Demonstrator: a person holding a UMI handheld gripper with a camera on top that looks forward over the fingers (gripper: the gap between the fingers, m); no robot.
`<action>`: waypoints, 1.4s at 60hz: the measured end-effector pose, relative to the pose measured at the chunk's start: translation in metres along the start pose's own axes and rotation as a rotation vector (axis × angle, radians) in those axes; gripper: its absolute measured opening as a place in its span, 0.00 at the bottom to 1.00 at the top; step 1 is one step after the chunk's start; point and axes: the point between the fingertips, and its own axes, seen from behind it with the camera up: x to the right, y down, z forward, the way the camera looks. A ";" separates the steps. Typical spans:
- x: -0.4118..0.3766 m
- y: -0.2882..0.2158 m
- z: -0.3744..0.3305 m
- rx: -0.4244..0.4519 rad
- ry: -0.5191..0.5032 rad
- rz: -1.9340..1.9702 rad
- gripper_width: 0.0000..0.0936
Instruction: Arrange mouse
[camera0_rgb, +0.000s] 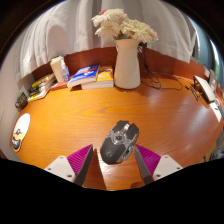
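A dark grey computer mouse (119, 141) lies on the wooden table (70, 120), just ahead of my fingers and partly between their tips. My gripper (114, 158) is open, with a magenta pad on each finger (82, 158). There is a gap between the mouse and each pad. The mouse rests on the table on its own.
A white vase (127, 62) with pale flowers stands at the far side. Books (89, 75) lie left of it, more books (40, 88) further left. A white round object (20, 127) sits at the left edge. A device (207, 90) lies at the far right.
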 end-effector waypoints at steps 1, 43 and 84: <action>-0.002 -0.004 0.004 -0.003 -0.008 -0.001 0.90; -0.012 -0.049 0.055 -0.055 -0.009 -0.077 0.46; -0.259 -0.314 -0.133 0.397 0.048 0.052 0.38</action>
